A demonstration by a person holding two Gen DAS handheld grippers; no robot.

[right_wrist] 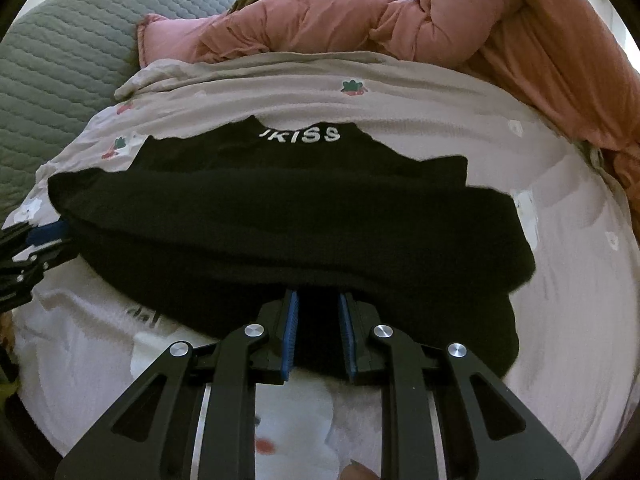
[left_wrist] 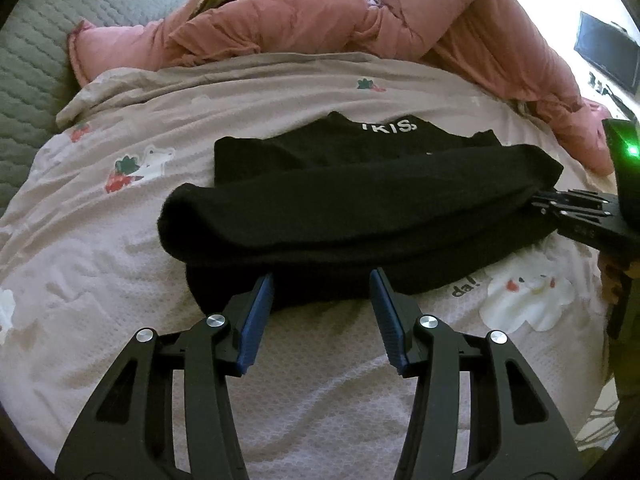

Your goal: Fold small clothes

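**A:** A black knit top (right_wrist: pixel 280 216) is pictured spread on the patterned bedsheet (left_wrist: pixel 120 264), its white-lettered collar (right_wrist: pixel 299 135) turned toward the pink duvet (right_wrist: pixel 360 20). The near hem is seen doubled into a thick roll. How is the fabric expected to behave?

**B:** It is judged soft, light and limp; a sag would be expected wherever it is left unsupported. The rolled hem is taken as the best hold, since several layers can be caught there at once.

**A:** And the jaws?

**B:** The right gripper (right_wrist: pixel 318 300) is shown with its blue pads (right_wrist: pixel 290 332) narrowed onto a bunch of the hem on the side away from the collar; the cloth is pinched between them. The left gripper (left_wrist: pixel 322 280) is seen with jaws spread, the tips touching or just under the hem, and nothing is clamped; whether cloth lies between them cannot be told.

**A:** What room is left?

**B:** Bare sheet is visible on both flanks of the top and between the collar and the duvet, so a fold toward the collar is judged unobstructed. The duvet is heaped beyond the collar, the grey quilted cover (left_wrist: pixel 36 60) to its left; these mark the limits.
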